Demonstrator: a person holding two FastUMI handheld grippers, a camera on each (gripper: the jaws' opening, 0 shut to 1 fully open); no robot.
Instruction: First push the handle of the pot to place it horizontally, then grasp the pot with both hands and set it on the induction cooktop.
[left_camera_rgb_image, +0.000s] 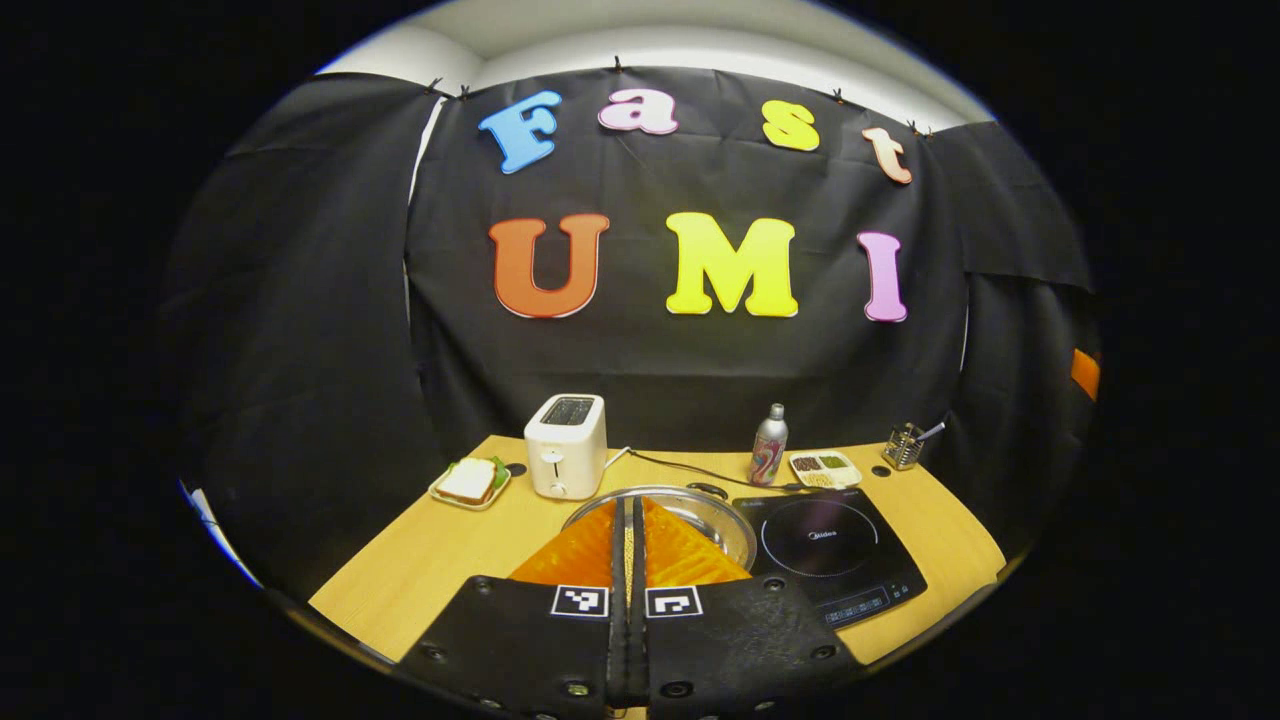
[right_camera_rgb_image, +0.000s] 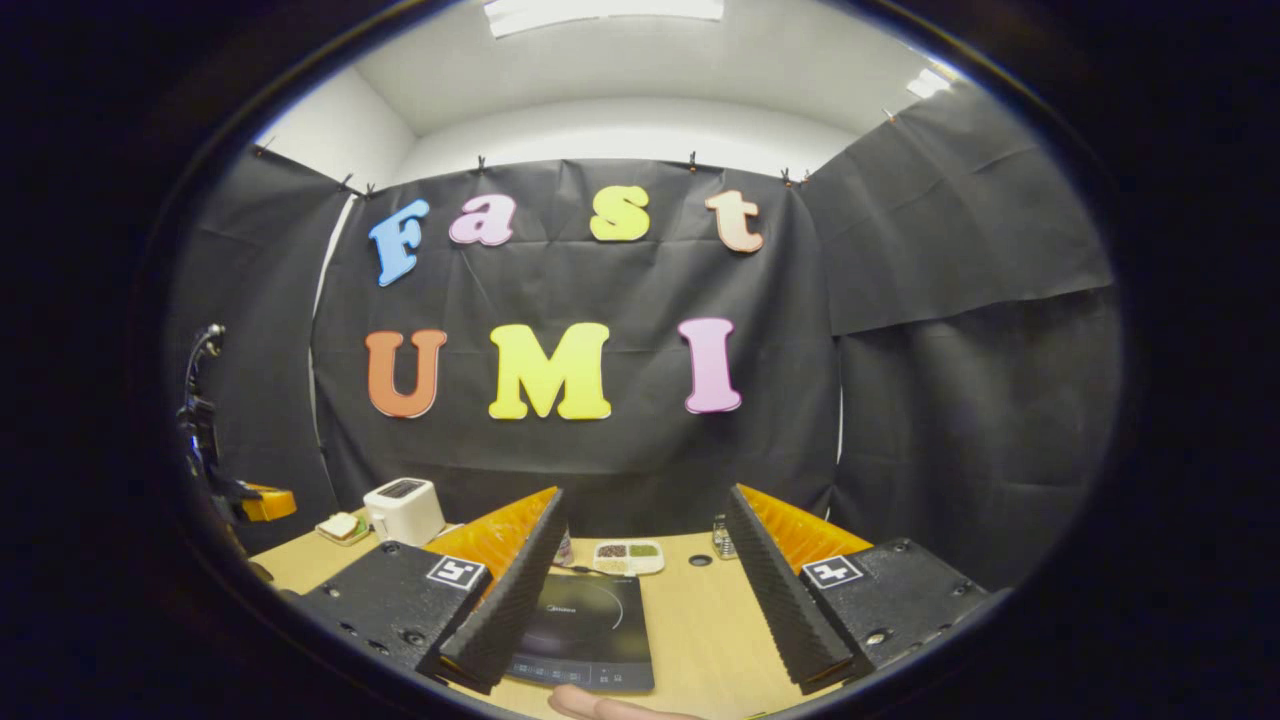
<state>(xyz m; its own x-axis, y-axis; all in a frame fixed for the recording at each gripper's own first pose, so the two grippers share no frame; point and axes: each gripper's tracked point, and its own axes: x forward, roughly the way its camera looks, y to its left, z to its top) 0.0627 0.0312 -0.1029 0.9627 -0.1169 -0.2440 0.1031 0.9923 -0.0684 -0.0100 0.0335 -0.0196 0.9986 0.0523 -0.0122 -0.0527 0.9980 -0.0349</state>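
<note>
My left tool (left_camera_rgb_image: 630, 560), fingers together, sits at lower centre with the pot (left_camera_rgb_image: 700, 515) just beyond its tips, left of the induction cooktop (left_camera_rgb_image: 830, 555). My right tool (right_camera_rgb_image: 640, 570) gapes wide, farther from the pot, so left leads the push; the handle's lie I cannot tell.

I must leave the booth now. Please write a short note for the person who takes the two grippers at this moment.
Left claw: shut, empty, hovering in front of the pot.
Right claw: open, empty, above the table's near edge, with the induction cooktop between its fingers in the view.
Pot: steel, on the table, touching or just beside the cooktop's left edge, in front of the toaster. Its dark handle shows at the far rim; its direction is hard to judge.
Done: nothing visible, cooktop bare.
Left: push the handle horizontal, grasp the pot with both claws, set it on the cooktop.
</note>
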